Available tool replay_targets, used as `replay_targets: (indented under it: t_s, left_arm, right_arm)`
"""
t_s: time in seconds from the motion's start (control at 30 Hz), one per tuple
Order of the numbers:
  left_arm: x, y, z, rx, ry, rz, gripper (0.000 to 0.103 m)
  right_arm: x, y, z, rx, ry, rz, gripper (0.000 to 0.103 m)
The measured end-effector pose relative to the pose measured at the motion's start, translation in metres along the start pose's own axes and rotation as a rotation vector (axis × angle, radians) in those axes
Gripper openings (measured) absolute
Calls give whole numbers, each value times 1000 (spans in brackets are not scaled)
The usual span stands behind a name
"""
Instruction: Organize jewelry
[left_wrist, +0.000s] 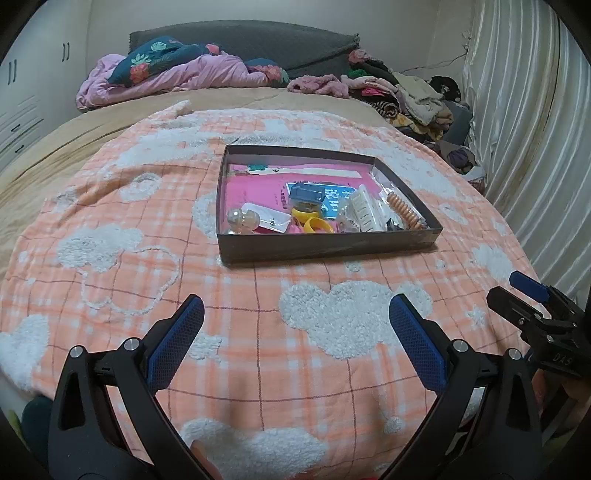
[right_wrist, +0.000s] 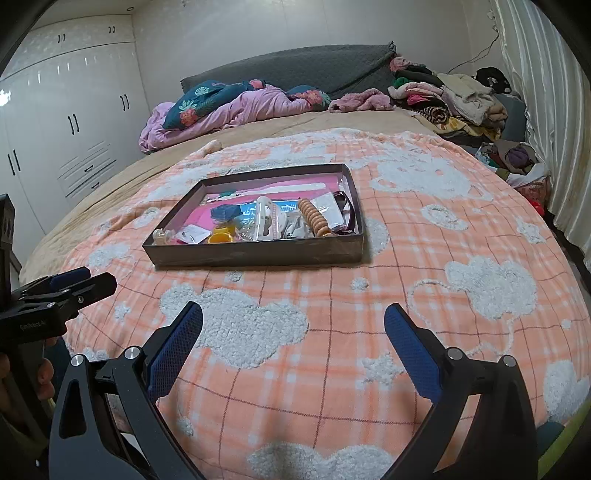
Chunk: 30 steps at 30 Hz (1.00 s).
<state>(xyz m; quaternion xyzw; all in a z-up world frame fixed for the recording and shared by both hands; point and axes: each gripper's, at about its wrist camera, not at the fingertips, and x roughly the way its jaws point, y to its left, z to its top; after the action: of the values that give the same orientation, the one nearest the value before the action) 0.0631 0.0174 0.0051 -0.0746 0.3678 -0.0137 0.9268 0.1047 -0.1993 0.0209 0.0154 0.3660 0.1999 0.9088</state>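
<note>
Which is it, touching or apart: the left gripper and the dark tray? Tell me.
Apart. In the left wrist view, the left gripper hangs open over the blanket, and a wide strip of plaid lies between its fingertips and the tray.

The bed (right_wrist: 92, 192) wears a tan sheet, and over it an orange plaid blanket (right_wrist: 369, 332) with fluffy white clouds. On the blanket sits a dark shallow box (right_wrist: 258, 254) (toward 12 o'clock). Beyond, crumpled purple bedding (right_wrist: 236, 110) at 11 o'clock, heaped clothes (right_wrist: 454, 99) at 1 o'clock.
</note>
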Motion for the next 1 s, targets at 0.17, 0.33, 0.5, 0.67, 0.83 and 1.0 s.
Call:
replay_targets:
  t_s: [0.17, 0.33, 0.5, 0.67, 0.83, 1.0]
  left_arm:
    - [-1, 0, 1, 1, 0, 0, 94]
    - [-2, 1, 1, 1, -2, 0, 94]
    - [-2, 1, 1, -1, -2, 2, 94]
    - [-4, 1, 3, 2, -4, 10, 94]
    - [-8, 3, 6, 0, -11, 14, 94]
    - [-8, 2, 5, 1, -10, 14, 94]
  right_arm:
    - [-1, -1, 0, 1, -2, -2, 98]
    - [-1, -2, 0, 2, -1, -3, 98]
    - [-1, -3, -1, 4, -2, -4, 98]
    - [-2, -4, -1, 5, -2, -5, 98]
    - [-2, -4, -1, 4, -3, -5, 98]
    - [-2, -4, -1, 3, -3, -5, 98]
